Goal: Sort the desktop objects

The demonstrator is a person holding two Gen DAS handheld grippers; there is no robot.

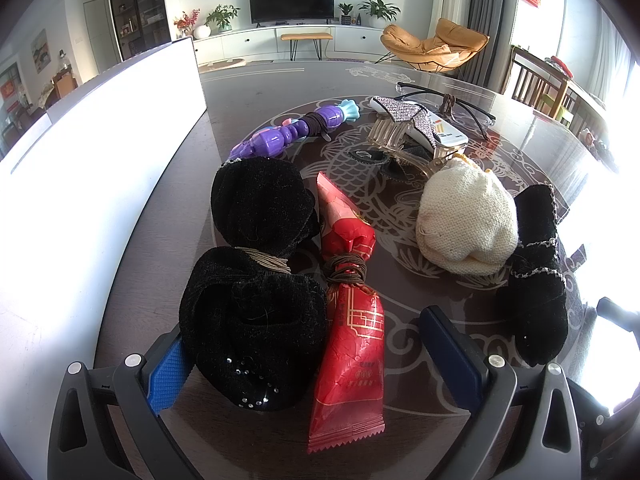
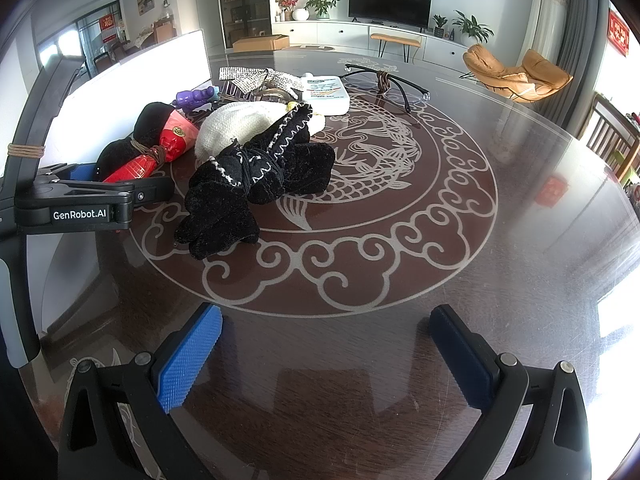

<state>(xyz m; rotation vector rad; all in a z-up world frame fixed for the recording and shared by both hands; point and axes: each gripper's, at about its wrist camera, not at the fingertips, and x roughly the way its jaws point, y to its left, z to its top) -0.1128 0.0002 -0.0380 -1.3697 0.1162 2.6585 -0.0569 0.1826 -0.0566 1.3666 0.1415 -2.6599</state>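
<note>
Left gripper (image 1: 316, 354): jaws set wide apart, nothing clamped. Two items lie in the gap between its fingers: a black velvet bundle (image 1: 256, 292) tied at the waist with tan cord, resting against the left blue pad (image 1: 168, 376), and a red snack packet (image 1: 348, 320) bound with brown cord, lying just beside the bundle. The right pad is clear of the packet.

Right gripper (image 2: 328, 360): jaws also wide apart, empty, positioned over a bare part of the dark table (image 2: 500, 240), well apart from the cluster of items.

Item positions on the table:
- Cream knitted pouch (image 1: 466, 220): beyond the left gripper's right finger, touching a second black bundle (image 1: 538, 272) trimmed with white stitching. In the right wrist view this bundle (image 2: 256, 184) is the item nearest the right gripper.
- Purple plastic toy (image 1: 288, 134): farther back, near a white panel (image 1: 100, 152) standing along the table's left edge.
- Clear hair claw with rhinestone bow (image 1: 404, 128): lies against a white box (image 2: 325, 94).
- Black-framed glasses (image 2: 386, 82): behind the white box, lenses down, arms folded out.

In the right wrist view the left gripper's body (image 2: 80, 200) sits at the left edge of the cluster.
</note>
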